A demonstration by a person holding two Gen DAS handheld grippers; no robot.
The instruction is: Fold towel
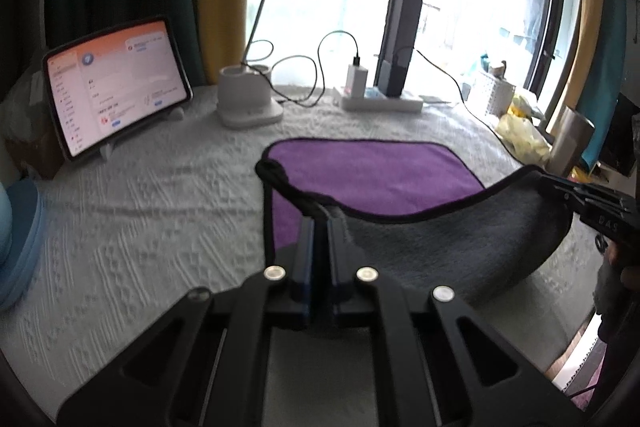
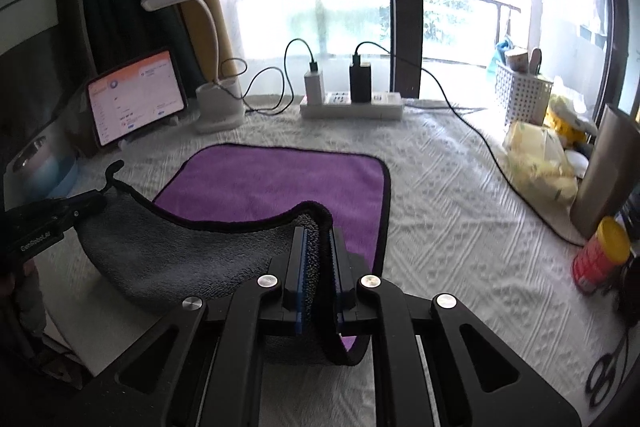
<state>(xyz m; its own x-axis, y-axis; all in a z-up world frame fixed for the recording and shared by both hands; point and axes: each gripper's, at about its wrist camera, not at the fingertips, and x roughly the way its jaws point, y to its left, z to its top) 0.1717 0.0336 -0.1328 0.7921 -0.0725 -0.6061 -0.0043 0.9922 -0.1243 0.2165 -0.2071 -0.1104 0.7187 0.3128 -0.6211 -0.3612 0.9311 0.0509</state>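
A towel (image 1: 372, 175), purple on top and grey underneath with a black hem, lies on the white quilted table cover; it also shows in the right wrist view (image 2: 272, 179). Its near edge is lifted off the table and sags between the two grippers, grey side toward me. My left gripper (image 1: 319, 217) is shut on the towel's near left corner. My right gripper (image 2: 318, 233) is shut on the near right corner. Each gripper shows in the other's view: the right gripper (image 1: 560, 187) and the left gripper (image 2: 94, 201).
Along the back stand a lit tablet (image 1: 116, 83), a white desk lamp (image 1: 248, 99) and a power strip (image 2: 352, 105) with chargers and cables. At the right are a white basket (image 2: 524, 91), a yellow bag (image 2: 540, 155), a metal cup (image 2: 608, 171) and a red jar (image 2: 600, 255).
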